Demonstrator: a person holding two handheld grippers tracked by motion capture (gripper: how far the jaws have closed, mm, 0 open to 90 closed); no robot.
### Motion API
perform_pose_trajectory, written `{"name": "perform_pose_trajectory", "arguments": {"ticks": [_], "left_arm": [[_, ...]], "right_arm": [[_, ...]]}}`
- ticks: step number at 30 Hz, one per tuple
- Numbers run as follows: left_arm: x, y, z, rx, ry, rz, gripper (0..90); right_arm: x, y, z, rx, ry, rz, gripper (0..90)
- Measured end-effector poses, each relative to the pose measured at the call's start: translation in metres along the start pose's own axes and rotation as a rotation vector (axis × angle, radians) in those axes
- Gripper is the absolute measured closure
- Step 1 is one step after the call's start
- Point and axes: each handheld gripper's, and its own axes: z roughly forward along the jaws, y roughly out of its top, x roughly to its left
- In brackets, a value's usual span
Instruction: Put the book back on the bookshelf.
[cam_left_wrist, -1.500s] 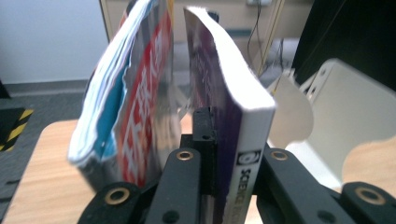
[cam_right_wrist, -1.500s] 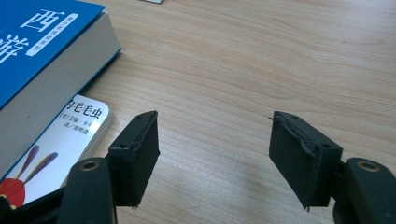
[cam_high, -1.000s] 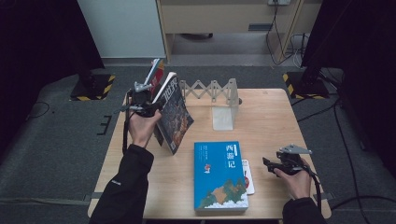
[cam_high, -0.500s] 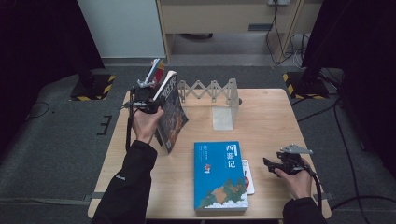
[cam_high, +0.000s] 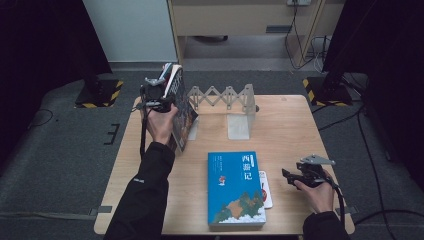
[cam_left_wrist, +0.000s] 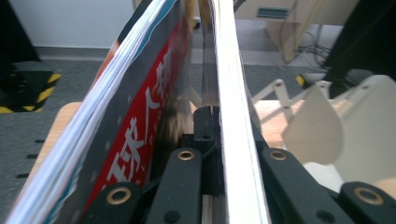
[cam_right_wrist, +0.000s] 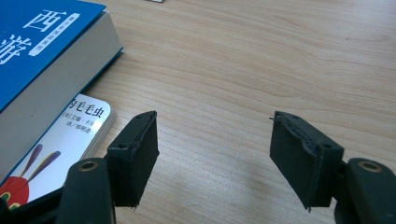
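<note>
The left gripper (cam_high: 159, 95) clamped a book (cam_high: 179, 107) upright at the table's (cam_high: 290, 125) far-left, beside the rack (cam_high: 225, 97), while the right gripper (cam_right_wrist: 212, 158) sat wide and empty; held by one edge, the book could swing or slip out.

book (cam_high: 181, 107) now more upright

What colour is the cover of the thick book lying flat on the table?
Blue, with white characters; the thick book shows best in the high view.
</note>
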Motion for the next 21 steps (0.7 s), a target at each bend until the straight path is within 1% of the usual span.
{"name": "perform_pose_trajectory", "arguments": {"ticks": [2,5,9,11,13,18,20,21], "left_arm": [[-0.002,-0.001,0.005,-0.004,0.022,0.005,82.0],[-0.003,-0.002,0.012,-0.012,0.043,0.018,82.0],[-0.001,-0.002,0.018,-0.020,0.047,0.006,82.0],[0.000,-0.003,0.021,-0.014,0.058,0.012,81.9],[0.000,-0.005,0.023,0.004,0.067,0.023,81.9],[0.000,-0.004,0.023,0.002,0.067,0.033,81.6],[0.000,-0.005,0.023,-0.016,0.076,0.046,80.6],[0.000,-0.006,0.023,-0.042,0.095,0.073,79.2]], "right_arm": [[-0.001,0.000,0.000,0.001,0.001,-0.005,32.3],[0.000,0.000,0.000,0.003,0.003,-0.001,32.4],[-0.001,0.000,0.001,0.001,0.004,-0.002,32.4],[-0.001,0.000,0.001,0.001,0.005,-0.002,32.4],[-0.001,0.000,0.001,0.001,0.004,-0.006,32.5],[0.000,0.000,0.002,0.002,0.003,-0.006,32.4],[0.000,0.000,0.002,0.002,0.003,-0.007,32.4],[0.000,0.000,0.002,0.002,0.004,-0.007,32.4]]}}
